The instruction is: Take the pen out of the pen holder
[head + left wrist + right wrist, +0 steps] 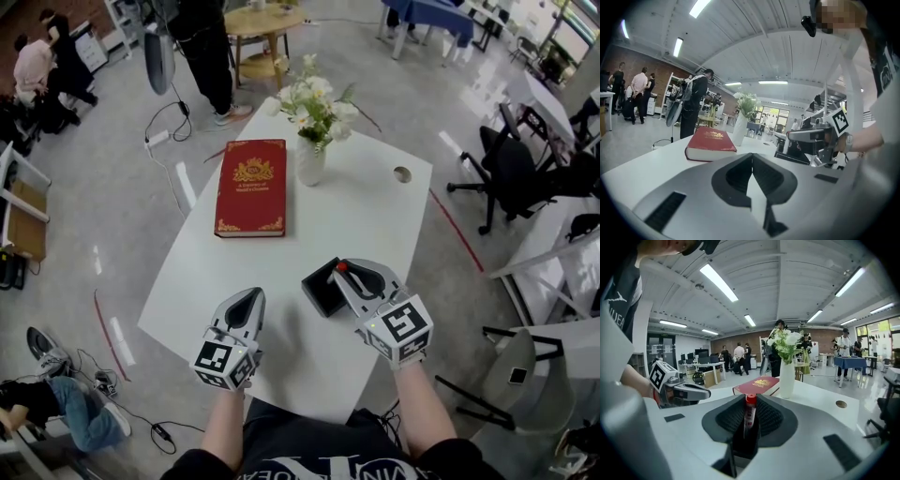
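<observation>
The left gripper [251, 298] has its jaws pressed together on nothing. It sits low over the white table [375, 202] by the near edge, left of the black pen holder [322, 289] and apart from it. Being free, it would, I judge, serve best bracing the holder's wall if the holder starts to rise with the pen.

The holder stands close to the near edge, toward the table's right side, and the red-capped pen [749, 412] stands upright in it. The right gripper [750, 404] has its jaws narrowed onto the pen's barrel just under the cap, one pad on either side.

To lift well, make sure the hold is firm, then draw straight up along the pen's axis until the tip clears the rim — a sideways pull would likely tip the holder.

The left forearm lies low, its gripper pointing away from the person and slightly down. The right forearm comes in from the near edge, its gripper tilted a little downward over the holder's top.
</observation>
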Demonstrator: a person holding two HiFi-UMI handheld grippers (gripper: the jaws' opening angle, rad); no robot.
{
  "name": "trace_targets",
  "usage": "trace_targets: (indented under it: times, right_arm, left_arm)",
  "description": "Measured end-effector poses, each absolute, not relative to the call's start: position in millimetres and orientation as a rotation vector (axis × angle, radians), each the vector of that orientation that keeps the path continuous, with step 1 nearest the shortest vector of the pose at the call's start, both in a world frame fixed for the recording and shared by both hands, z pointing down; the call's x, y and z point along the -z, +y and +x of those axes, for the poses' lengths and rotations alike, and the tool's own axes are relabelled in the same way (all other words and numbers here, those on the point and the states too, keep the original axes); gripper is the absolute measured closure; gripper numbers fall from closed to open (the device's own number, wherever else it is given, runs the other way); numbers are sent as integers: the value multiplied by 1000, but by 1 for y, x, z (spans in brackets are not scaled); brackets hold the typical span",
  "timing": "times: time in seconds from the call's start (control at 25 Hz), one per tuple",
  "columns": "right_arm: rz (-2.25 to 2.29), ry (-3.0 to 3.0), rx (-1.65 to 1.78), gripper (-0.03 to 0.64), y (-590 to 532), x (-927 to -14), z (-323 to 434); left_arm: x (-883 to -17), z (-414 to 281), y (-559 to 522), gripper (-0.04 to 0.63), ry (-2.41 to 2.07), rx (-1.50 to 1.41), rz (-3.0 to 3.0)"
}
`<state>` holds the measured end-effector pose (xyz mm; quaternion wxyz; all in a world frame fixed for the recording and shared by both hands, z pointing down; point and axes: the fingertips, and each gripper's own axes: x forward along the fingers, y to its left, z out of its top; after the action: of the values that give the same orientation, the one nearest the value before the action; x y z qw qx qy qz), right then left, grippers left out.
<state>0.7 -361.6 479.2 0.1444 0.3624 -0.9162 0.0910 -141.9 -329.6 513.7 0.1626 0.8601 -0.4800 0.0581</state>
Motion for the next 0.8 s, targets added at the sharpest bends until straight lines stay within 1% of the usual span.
trace_targets:
  times: [0.8]
  right_arm:
    - [1124, -2799, -272, 540, -341, -421, 24]
  left_arm:
    - [-486, -133, -307, 591, -1437, -122, 2481]
